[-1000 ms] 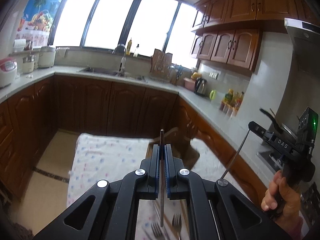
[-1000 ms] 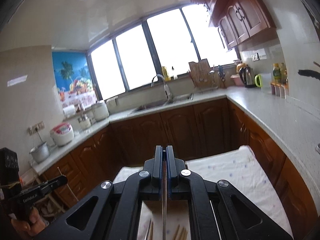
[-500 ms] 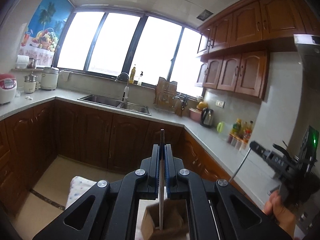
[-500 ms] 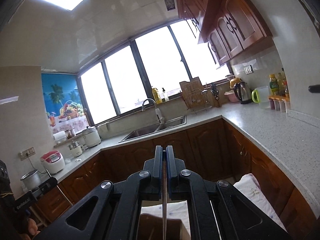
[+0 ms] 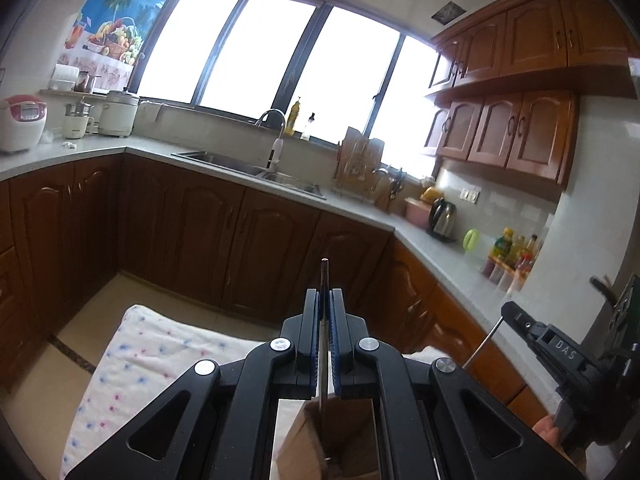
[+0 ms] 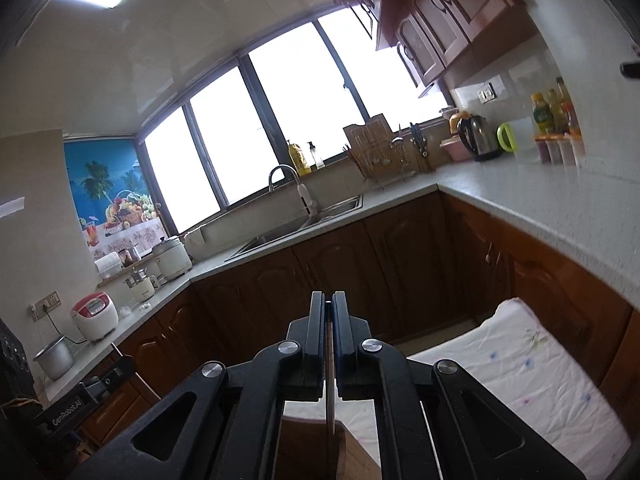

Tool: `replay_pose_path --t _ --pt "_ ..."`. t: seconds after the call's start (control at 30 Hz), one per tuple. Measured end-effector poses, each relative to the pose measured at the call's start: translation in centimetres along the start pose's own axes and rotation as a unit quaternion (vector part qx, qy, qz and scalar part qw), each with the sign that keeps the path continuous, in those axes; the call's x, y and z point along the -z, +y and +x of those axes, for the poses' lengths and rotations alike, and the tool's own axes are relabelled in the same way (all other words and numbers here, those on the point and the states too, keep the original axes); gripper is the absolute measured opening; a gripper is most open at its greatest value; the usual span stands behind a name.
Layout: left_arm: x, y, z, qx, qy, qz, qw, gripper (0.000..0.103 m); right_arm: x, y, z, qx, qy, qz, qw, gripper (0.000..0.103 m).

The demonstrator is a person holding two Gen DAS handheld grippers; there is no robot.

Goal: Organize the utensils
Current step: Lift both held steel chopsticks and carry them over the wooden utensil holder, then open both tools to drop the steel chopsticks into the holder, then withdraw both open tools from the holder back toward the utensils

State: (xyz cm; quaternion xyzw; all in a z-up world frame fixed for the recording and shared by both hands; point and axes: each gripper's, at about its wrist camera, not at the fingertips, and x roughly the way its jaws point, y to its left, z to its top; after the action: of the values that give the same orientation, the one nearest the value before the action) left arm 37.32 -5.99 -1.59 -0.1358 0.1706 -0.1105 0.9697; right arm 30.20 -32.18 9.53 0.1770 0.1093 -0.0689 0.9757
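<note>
My left gripper (image 5: 324, 300) is shut on a thin metal utensil (image 5: 323, 360); its handle end sticks up past the fingertips and its lower end hangs into a brown box (image 5: 336, 436) under the jaws. My right gripper (image 6: 328, 303) is shut on another thin metal utensil (image 6: 329, 380) that hangs down into the same kind of brown box (image 6: 316, 452). The right gripper also shows in the left wrist view (image 5: 508, 312), holding its utensil (image 5: 482, 342) as a slanted rod. The utensil heads are hidden.
The box stands on a table with a white flowered cloth (image 5: 152, 352), also in the right wrist view (image 6: 520, 376). Dark wood cabinets (image 5: 200, 232) and a grey counter with a sink (image 5: 256, 166), kettle (image 5: 442, 216) and bottles (image 5: 510, 250) surround it.
Both grippers tilted upward, then the left dipped back a little. The table and loose utensils left view; the brown box now sits under both held utensils.
</note>
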Motion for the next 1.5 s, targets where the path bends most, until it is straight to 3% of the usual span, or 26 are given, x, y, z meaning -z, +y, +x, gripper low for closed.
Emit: replay_pose_path --t 0.2,0.57,0.67,0.7,0.8,0.87,0.9,0.93,1.0,1.03,1.1,1.2,1.5 --pt "0.6 -0.5 1.3 -0.011 0.010 0.021 0.9997 0.004 1.1 -0.5 0.7 0.002 0.017 0.001 1.000 0.004" --pt "-2.7 -0.4 0.4 -0.010 0.026 0.027 0.9993 0.004 0.5 -0.9 1.2 0.004 0.033 0.001 0.999 0.004" --pt "-3.4 0.4 -0.4 -0.008 0.036 0.025 0.9990 0.006 0.4 -1.0 1.3 0.002 0.039 0.001 0.999 0.009" --pt "-3.5 0.4 -0.3 -0.008 0.041 0.023 0.9989 0.011 0.3 -1.1 1.3 0.000 0.041 0.003 0.999 0.009" --pt "-3.8 0.7 -1.0 -0.015 0.035 0.015 0.9992 0.040 0.4 -1.1 1.3 -0.003 0.050 0.009 0.999 0.014" --pt "-4.1 0.6 -1.4 -0.016 0.031 0.016 0.9993 0.046 0.4 -1.4 1.1 -0.008 0.053 0.018 0.998 0.037" --pt "-4.0 0.5 -1.6 -0.016 0.033 0.017 0.9992 0.051 0.5 -1.3 0.9 -0.012 0.052 0.022 0.998 0.058" --pt "-4.0 0.5 -1.8 -0.015 0.034 0.017 0.9992 0.054 0.5 -1.5 0.6 -0.016 0.050 0.027 0.998 0.067" --pt "-3.8 0.4 -2.3 -0.015 0.035 0.018 0.9991 0.061 0.5 -1.6 0.0 -0.023 0.050 0.033 0.998 0.068" --pt "-3.7 0.5 -2.7 -0.017 0.036 0.017 0.9991 0.072 0.5 -1.6 -0.2 -0.026 0.052 0.035 0.998 0.073" --pt "-3.5 0.6 -3.6 -0.020 0.035 0.014 0.9991 0.082 0.6 -1.8 -1.0 -0.034 0.054 0.045 0.997 0.085" --pt "-3.2 1.0 -5.0 -0.033 0.047 0.009 0.9983 0.097 0.8 -1.8 -2.8 -0.035 0.050 0.054 0.997 0.087" --pt "-2.0 2.1 -11.5 -0.043 0.087 0.010 0.9952 0.098 2.9 -0.8 -8.3 -0.044 0.064 0.050 0.996 0.090"
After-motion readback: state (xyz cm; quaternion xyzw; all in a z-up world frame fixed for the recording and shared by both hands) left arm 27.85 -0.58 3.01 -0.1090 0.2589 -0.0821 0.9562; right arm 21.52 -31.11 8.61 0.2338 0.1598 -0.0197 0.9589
